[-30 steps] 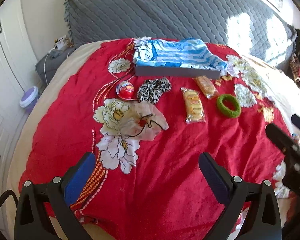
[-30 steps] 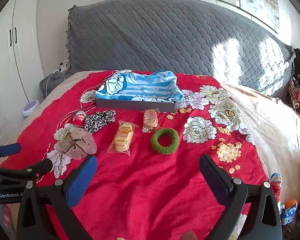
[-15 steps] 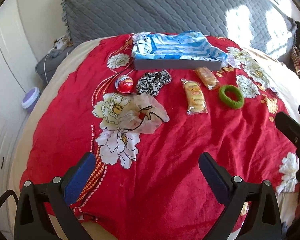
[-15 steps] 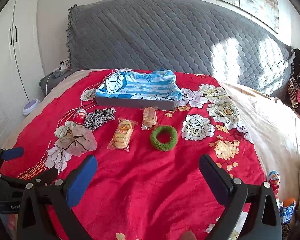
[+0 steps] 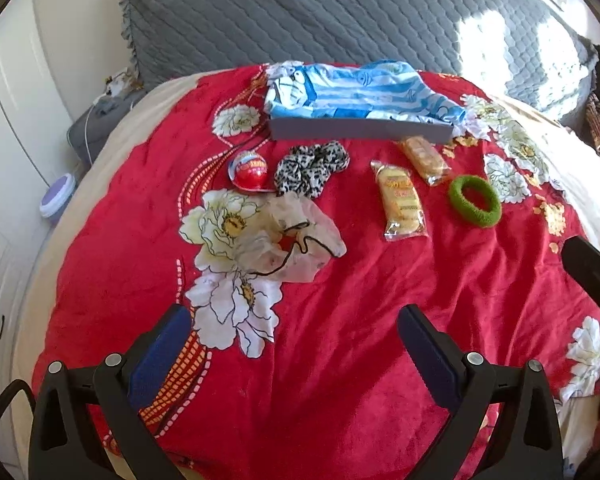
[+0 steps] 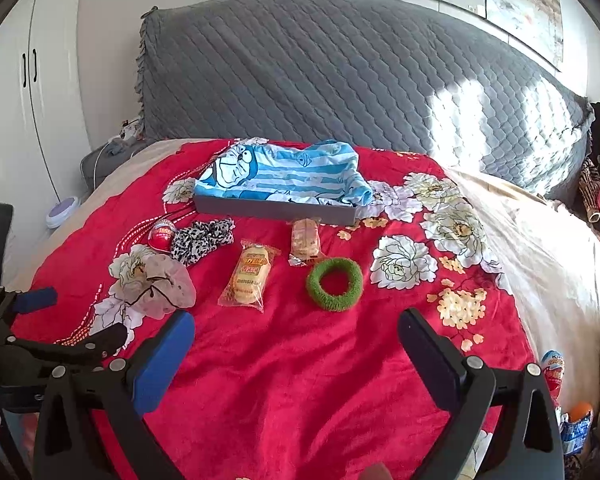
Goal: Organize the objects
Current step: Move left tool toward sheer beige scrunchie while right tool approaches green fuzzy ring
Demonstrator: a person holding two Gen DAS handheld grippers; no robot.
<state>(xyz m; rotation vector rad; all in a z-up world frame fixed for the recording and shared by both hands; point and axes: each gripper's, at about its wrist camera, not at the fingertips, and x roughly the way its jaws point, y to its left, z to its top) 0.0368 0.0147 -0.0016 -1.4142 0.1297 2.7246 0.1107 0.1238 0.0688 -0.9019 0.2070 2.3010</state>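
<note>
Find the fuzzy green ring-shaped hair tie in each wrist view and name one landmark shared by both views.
Left wrist view: the fuzzy green ring-shaped hair tie lies right of centre, beside the two wrapped snack packets.
Right wrist view: the hair tie lies near the middle, below the packets.
Shared landmark: the shallow grey box holding a blue striped cloth, behind it.

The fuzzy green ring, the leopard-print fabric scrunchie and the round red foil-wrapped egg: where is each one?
Fuzzy green ring [image 6: 334, 284], right wrist view, on its left band.
Leopard-print fabric scrunchie [image 5: 310, 168], left wrist view, on its middle folds.
Round red foil-wrapped egg [image 5: 250, 171], left wrist view, on its printed front.
</note>
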